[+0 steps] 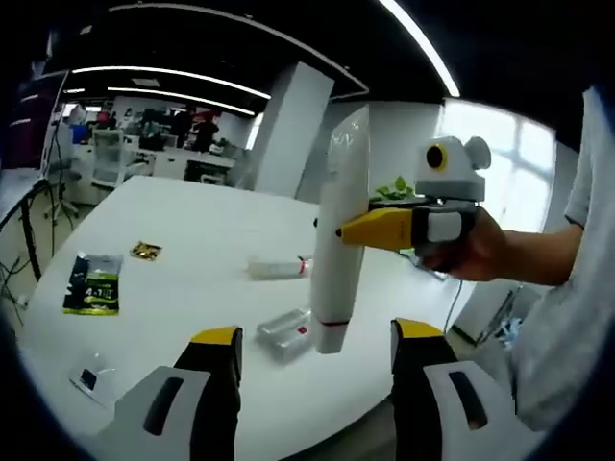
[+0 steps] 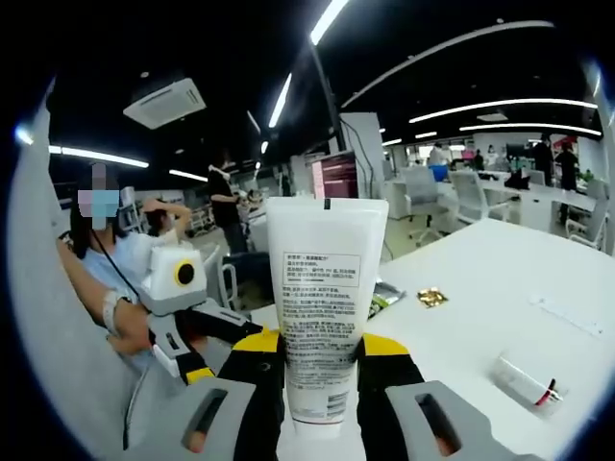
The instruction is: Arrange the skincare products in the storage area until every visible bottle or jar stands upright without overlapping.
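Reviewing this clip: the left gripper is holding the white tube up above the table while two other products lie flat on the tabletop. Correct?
Not quite. The right gripper holds the white tube, as the right gripper view shows; the left gripper is open and empty. Two other products do lie flat on the table.

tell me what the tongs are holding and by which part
The right tongs grip the white tube across its lower body near the cap; the left tongs hold nothing.
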`<action>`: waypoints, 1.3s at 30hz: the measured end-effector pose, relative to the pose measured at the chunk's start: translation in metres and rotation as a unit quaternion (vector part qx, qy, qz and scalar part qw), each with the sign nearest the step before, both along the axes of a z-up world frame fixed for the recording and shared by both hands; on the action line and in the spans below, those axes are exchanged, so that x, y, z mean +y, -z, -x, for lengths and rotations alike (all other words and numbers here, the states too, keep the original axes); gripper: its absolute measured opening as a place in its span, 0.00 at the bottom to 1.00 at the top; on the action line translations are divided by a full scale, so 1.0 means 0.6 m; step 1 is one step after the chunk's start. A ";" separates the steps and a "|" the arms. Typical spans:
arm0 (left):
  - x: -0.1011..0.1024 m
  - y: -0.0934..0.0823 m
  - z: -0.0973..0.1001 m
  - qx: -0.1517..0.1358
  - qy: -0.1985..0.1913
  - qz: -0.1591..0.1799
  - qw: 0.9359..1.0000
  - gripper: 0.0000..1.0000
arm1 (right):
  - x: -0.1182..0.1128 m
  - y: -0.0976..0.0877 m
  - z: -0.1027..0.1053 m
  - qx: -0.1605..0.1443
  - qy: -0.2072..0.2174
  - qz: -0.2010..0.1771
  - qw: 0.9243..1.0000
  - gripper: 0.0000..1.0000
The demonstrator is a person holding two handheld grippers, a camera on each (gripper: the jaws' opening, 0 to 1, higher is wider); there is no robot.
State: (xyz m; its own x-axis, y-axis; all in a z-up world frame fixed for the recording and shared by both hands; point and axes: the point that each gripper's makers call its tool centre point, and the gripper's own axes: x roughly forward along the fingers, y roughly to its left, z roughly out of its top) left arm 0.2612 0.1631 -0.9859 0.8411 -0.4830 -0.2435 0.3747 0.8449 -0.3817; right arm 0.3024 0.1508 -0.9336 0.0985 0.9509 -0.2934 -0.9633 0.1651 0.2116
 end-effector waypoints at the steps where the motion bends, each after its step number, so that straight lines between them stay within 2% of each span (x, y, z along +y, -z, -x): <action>1: -0.004 -0.003 0.003 -0.004 0.009 -0.006 1.000 0.58 | 0.000 -0.001 0.003 0.005 0.001 -0.004 1.000 0.21; 3: -0.018 -0.013 0.010 -0.012 0.033 0.011 0.999 0.54 | -0.001 -0.004 0.011 0.018 -0.001 -0.014 1.000 0.21; 5: -0.019 -0.018 0.013 -0.021 0.035 0.018 0.999 0.53 | -0.003 -0.006 0.019 0.027 -0.001 -0.019 0.999 0.21; 17: -0.041 -0.035 0.024 -0.017 0.069 0.078 0.994 0.46 | -0.005 -0.018 0.056 0.077 -0.037 -0.054 0.995 0.21; 20: -0.045 -0.043 0.026 -0.016 0.080 0.109 0.991 0.45 | -0.005 -0.016 0.067 0.080 -0.053 -0.052 0.994 0.21; 23: -0.052 -0.057 0.033 -0.018 0.098 0.151 0.983 0.37 | -0.004 -0.011 0.078 0.085 -0.071 -0.047 0.993 0.21; 26: -0.051 -0.058 0.033 -0.023 0.101 0.151 0.983 0.35 | -0.003 -0.010 0.090 0.097 -0.089 -0.050 0.990 0.21; 28: -0.055 -0.061 0.034 -0.028 0.107 0.154 0.982 0.36 | -0.003 -0.016 0.104 0.103 -0.113 -0.059 0.986 0.21; 29: -0.062 -0.063 0.037 -0.026 0.119 0.166 0.978 0.36 | -0.003 -0.019 0.110 0.106 -0.120 -0.062 0.985 0.21; 33: -0.077 -0.064 0.046 -0.021 0.150 0.177 0.972 0.37 | -0.004 -0.032 0.133 0.122 -0.159 -0.075 0.977 0.22; 35: -0.079 -0.070 0.048 -0.032 0.158 0.179 0.971 0.36 | -0.004 -0.034 0.135 0.123 -0.165 -0.076 0.976 0.22; 37: -0.085 -0.077 0.053 -0.035 0.169 0.196 0.965 0.32 | -0.005 -0.037 0.137 0.127 -0.171 -0.080 0.974 0.22; 38: -0.089 -0.083 0.057 -0.035 0.177 0.211 0.961 0.31 | -0.006 -0.038 0.136 0.133 -0.172 -0.084 0.973 0.22; 39: -0.089 -0.082 0.056 -0.033 0.175 0.214 0.960 0.31 | -0.006 -0.040 0.137 0.144 -0.175 -0.087 0.970 0.22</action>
